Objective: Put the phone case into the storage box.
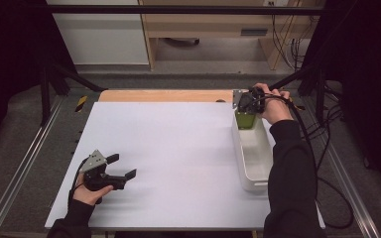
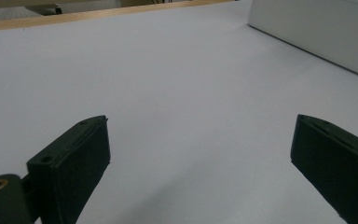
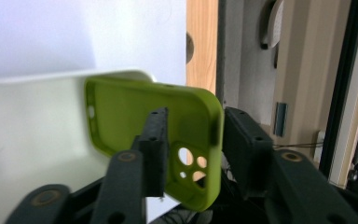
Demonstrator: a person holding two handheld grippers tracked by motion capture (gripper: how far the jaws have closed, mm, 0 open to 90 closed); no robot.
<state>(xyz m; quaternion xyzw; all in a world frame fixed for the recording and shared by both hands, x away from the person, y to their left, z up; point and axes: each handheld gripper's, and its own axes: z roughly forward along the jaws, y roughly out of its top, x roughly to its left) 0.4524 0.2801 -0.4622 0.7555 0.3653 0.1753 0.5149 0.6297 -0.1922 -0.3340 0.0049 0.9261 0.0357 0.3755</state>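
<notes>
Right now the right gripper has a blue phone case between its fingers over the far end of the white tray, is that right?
Not quite: the phone case is lime green, not blue, as the right gripper view shows plainly. The rest holds: it sits between the fingers of the right gripper, over the far end of the white tray.

the left gripper point(image 1: 124, 166) lies low in the left hand point(image 1: 87, 192), jaws spread wide with nothing between them. the right gripper point(image 3: 193, 140) is held at the end of an outstretched black-sleeved forearm, tilted downward, its jaws partly apart, one on each side of a thin wall.
</notes>
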